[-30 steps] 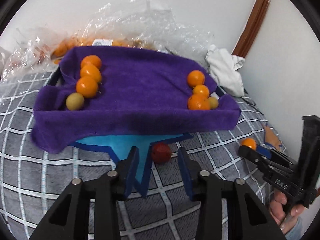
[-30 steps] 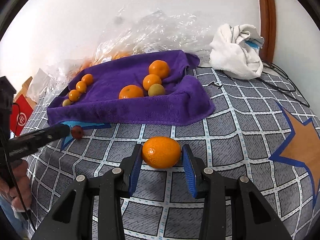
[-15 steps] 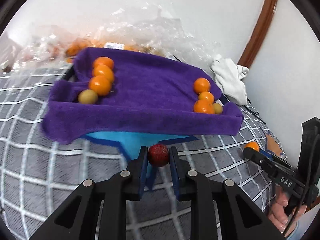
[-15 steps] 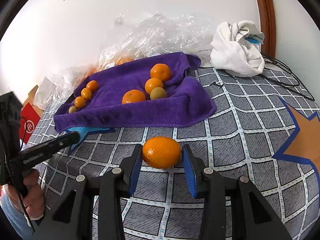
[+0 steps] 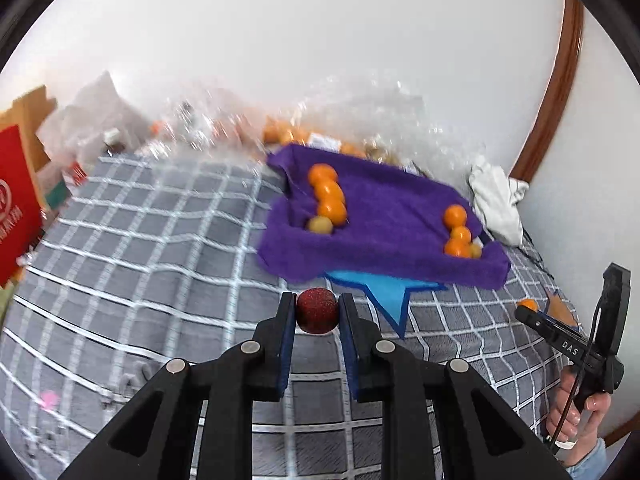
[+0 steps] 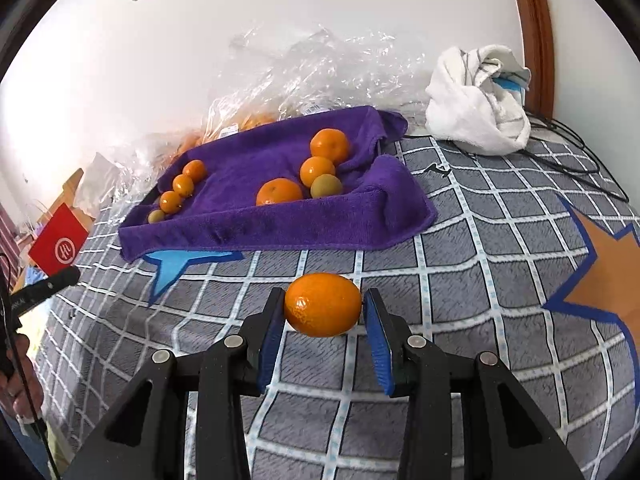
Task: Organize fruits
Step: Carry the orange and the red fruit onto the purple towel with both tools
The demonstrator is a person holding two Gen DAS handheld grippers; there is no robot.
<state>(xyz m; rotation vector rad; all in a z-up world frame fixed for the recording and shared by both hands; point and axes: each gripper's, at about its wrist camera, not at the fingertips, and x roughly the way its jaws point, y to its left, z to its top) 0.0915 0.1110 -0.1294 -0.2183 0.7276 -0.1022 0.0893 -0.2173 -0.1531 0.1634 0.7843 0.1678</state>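
Note:
My left gripper (image 5: 317, 309) is shut on a small dark red fruit (image 5: 317, 311) and holds it above the grey checked cloth. My right gripper (image 6: 323, 309) is shut on an orange (image 6: 323, 305), just above the cloth in front of the purple towel (image 6: 280, 220). The purple towel (image 5: 384, 236) lies over a tray and carries two rows of fruit: oranges with a greenish fruit on its left side (image 6: 176, 194) and on its right side (image 6: 316, 168). In the left wrist view the right gripper (image 5: 536, 316) shows at the far right with the orange.
Crumpled clear plastic bags (image 6: 304, 68) with more oranges lie behind the towel by the wall. A white cloth bundle (image 6: 480, 112) and black cables (image 6: 576, 148) sit at the back right. A red box (image 6: 58, 246) stands at the left edge.
My left gripper closed on the red fruit, lifted it and swung left and back from the towel. My right gripper kept hold of the orange and rose slightly.

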